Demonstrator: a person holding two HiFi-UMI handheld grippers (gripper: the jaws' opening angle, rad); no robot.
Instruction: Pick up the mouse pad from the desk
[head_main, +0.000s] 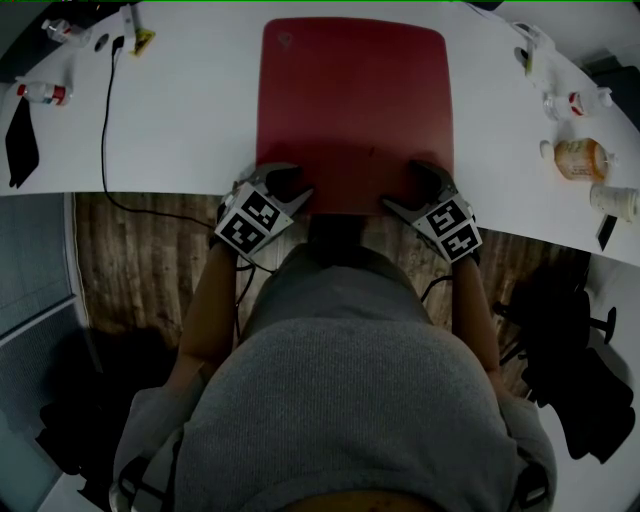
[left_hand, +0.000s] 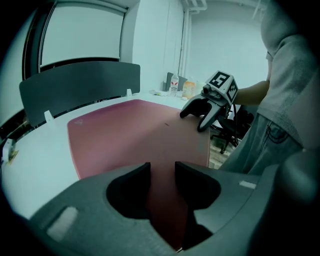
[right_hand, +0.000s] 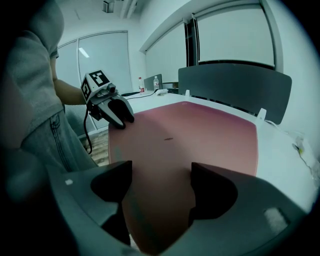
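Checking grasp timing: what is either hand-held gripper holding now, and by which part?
Nothing: left hand-held gripper and right hand-held gripper both show jaws apart over the near edge of the mouse pad on the desk.

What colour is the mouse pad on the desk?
Plain dark red mouse pad; head view shows it best.

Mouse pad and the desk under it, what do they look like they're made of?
Mouse pad: red and matte, probably cloth over foam or rubber. It shows no glare and has soft rounded corners. Desk: white and smooth, likely laminate or painted board. The surface is even with a faint sheen; its core is not visible.
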